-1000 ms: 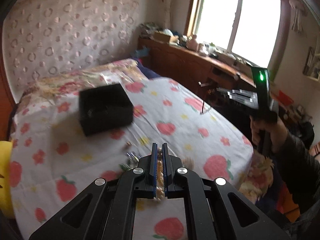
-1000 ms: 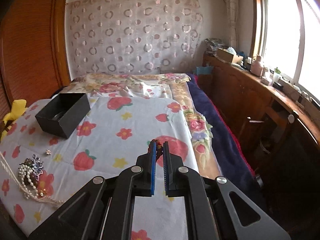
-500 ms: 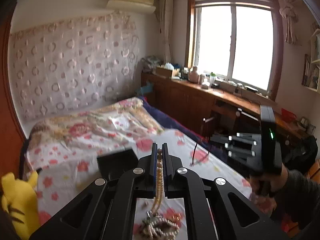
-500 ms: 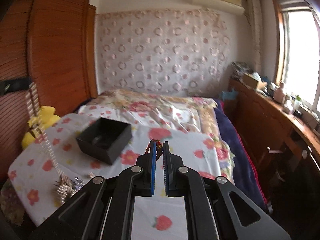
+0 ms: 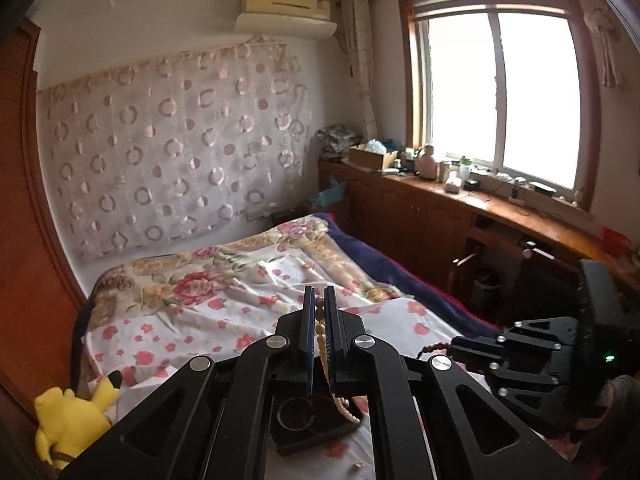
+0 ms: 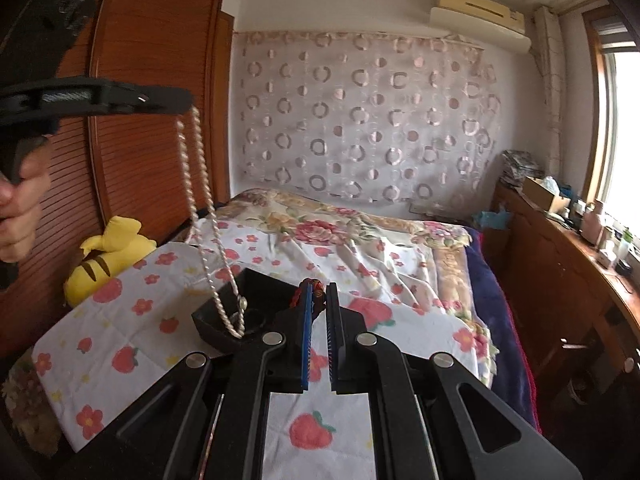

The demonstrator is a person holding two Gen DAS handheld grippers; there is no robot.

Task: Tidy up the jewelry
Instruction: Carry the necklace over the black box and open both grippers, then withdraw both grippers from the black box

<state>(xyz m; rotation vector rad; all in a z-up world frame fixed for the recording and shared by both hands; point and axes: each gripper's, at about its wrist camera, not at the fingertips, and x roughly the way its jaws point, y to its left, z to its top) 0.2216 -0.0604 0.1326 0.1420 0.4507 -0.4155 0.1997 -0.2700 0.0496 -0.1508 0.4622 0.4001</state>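
My left gripper [image 5: 319, 293] is shut on a pearl necklace [image 5: 320, 322], whose strand runs down between the fingers. In the right wrist view the left gripper [image 6: 188, 101] is high at the upper left. From it the necklace [image 6: 202, 216] hangs as a long loop, its lower end dipping into the open black box [image 6: 218, 322] on the bed. In the left wrist view the black box [image 5: 304, 442] lies under the fingers with a ring-shaped piece [image 5: 295, 414] inside. My right gripper [image 6: 319, 286] is shut on a dark red beaded bracelet [image 6: 316, 292]. Seen from the left, it [image 5: 452, 350] hovers right of the box.
The box lies on a strawberry-print sheet [image 6: 352, 412] over a floral bed. A yellow plush toy [image 6: 110, 254] sits at the bed's left edge against a wooden wardrobe [image 6: 156, 120]. A cluttered wooden counter [image 5: 500, 208] runs under the window on the right.
Both grippers have risen. The pearl necklace came up off the sheet with the left gripper and now hangs over the black box. The right gripper still holds the bracelet.
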